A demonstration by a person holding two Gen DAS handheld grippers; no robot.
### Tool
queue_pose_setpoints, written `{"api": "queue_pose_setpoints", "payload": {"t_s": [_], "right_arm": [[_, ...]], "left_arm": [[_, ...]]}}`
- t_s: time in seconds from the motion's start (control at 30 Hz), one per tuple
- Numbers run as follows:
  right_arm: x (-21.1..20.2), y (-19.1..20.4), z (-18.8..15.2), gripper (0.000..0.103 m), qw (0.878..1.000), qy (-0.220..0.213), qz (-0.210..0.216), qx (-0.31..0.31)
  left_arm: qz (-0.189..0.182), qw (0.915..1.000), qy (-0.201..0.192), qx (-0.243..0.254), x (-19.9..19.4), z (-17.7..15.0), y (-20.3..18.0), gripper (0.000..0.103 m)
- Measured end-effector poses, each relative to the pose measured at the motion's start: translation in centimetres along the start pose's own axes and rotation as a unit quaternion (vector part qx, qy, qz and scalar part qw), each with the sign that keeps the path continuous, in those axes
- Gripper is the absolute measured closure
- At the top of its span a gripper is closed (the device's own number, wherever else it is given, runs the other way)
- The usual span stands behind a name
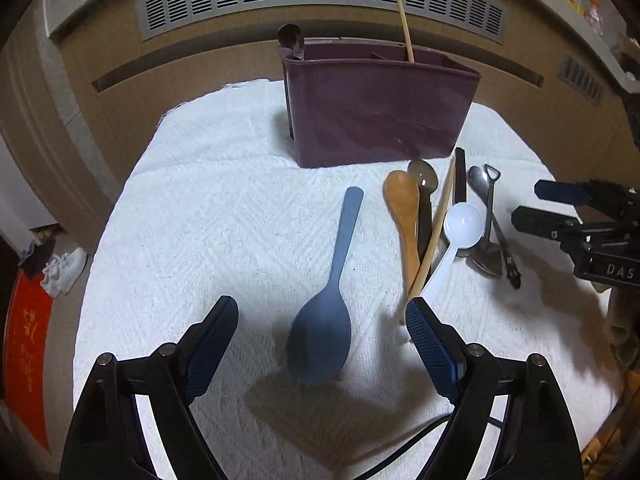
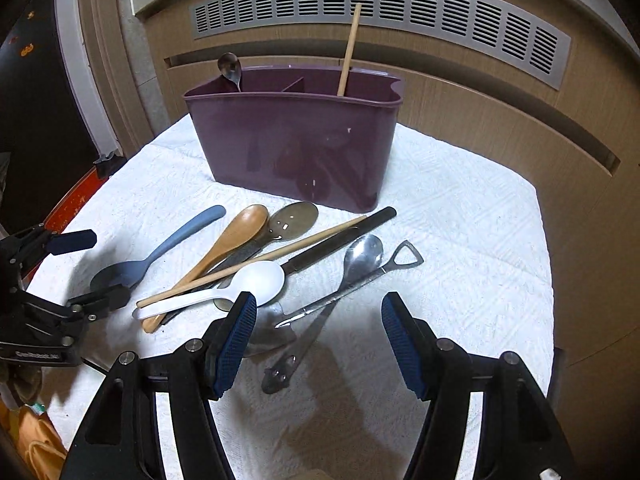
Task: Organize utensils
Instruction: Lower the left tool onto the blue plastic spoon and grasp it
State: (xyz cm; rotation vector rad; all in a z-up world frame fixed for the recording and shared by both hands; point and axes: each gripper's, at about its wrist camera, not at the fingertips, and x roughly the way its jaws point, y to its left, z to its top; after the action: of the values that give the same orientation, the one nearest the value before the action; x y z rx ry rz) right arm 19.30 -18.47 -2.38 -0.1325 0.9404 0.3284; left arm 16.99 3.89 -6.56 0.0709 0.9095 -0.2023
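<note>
A purple divided holder (image 1: 380, 108) stands at the back of the white cloth, with a metal spoon (image 1: 291, 40) and a wooden chopstick (image 1: 404, 26) in it; it also shows in the right wrist view (image 2: 296, 144). A blue-grey spoon (image 1: 332, 288) lies flat, its bowl between the tips of my open, empty left gripper (image 1: 320, 312). A pile of utensils lies right of it: a wooden spoon (image 2: 228, 244), a white spoon (image 2: 240, 284), a chopstick (image 2: 256, 260), a metal spoon (image 2: 356, 264) and an opener (image 2: 360, 280). My right gripper (image 2: 318, 312) is open and empty above the metal ones.
The white cloth (image 1: 200, 200) covers a small table that ends at a wooden panel with a vent grille (image 1: 320, 0) behind the holder. A red mat and shoes (image 1: 64, 268) lie on the floor at left. A black cable (image 1: 400, 448) runs under my left gripper.
</note>
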Motion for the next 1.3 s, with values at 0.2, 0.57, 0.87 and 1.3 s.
{"api": "queue_pose_setpoints", "payload": {"t_s": [0.2,0.57,0.87,1.3], "right_arm": [[0.2,0.0,-0.1,0.041,1.0,0.002,0.0,0.0],[-0.4,-1.9,-1.4,0.041,1.0,0.01,-0.011,0.001],[0.2,-2.4,-1.5,0.041,1.0,0.019,-0.011,0.009],[0.0,1.1,2.2,0.041,1.0,0.007,0.008,-0.008]], "left_arm": [[0.0,0.9987,0.008,0.05,2.0,3.5,-0.9,0.033],[-0.018,0.9906,0.085,0.105,7.6,7.6,-2.8,0.078],[-0.032,0.9915,0.098,0.079,9.3,9.0,-2.9,0.079],[-0.017,0.9985,-0.039,-0.034,1.3,5.2,2.1,0.089]]}}
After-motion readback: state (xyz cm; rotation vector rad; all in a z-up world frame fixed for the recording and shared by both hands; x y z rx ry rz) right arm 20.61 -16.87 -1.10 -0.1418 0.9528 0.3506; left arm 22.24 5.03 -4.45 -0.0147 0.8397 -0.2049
